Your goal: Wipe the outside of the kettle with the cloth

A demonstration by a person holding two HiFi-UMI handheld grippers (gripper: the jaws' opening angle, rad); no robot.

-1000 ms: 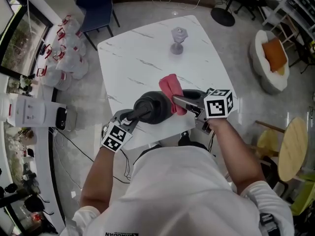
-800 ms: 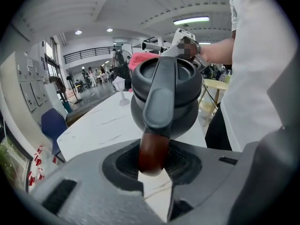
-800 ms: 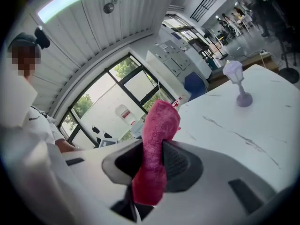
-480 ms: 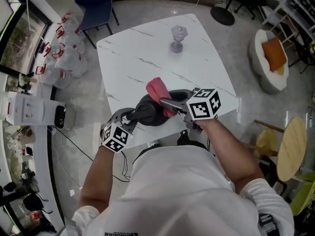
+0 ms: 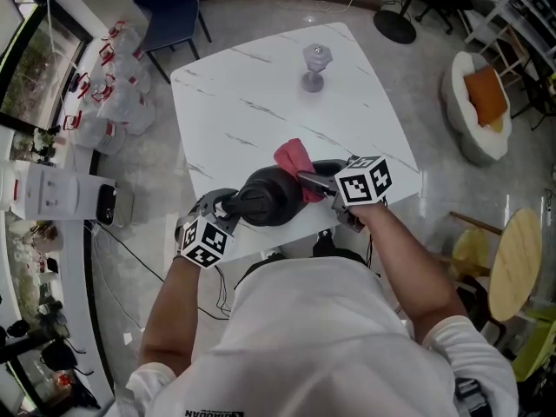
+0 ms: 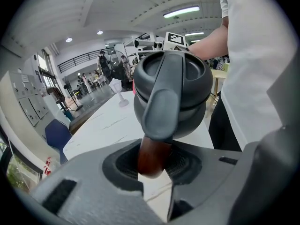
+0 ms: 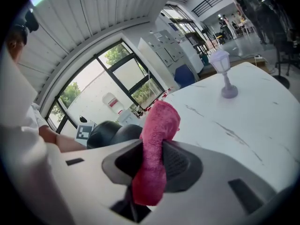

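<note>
A dark grey kettle point(image 5: 268, 195) stands near the front edge of the white marble table point(image 5: 261, 94). My left gripper point(image 5: 228, 207) is shut on the kettle's brown wooden handle point(image 6: 152, 154), and the kettle point(image 6: 172, 92) fills the left gripper view. My right gripper point(image 5: 304, 179) is shut on a pink cloth point(image 5: 294, 158) that lies against the kettle's far right side. In the right gripper view the cloth point(image 7: 155, 149) is pinched between the jaws, with the kettle point(image 7: 115, 134) just to its left.
A clear stemmed glass point(image 5: 314, 66) stands at the table's far side. A blue chair point(image 5: 174, 7) sits beyond the far left corner, bags point(image 5: 122, 94) lie on the floor to the left, and a round wooden stool point(image 5: 512, 263) stands at the right.
The right gripper with the pink cloth swung left over the kettle's top, then came back right and down against its side. The left gripper stayed on the handle.
</note>
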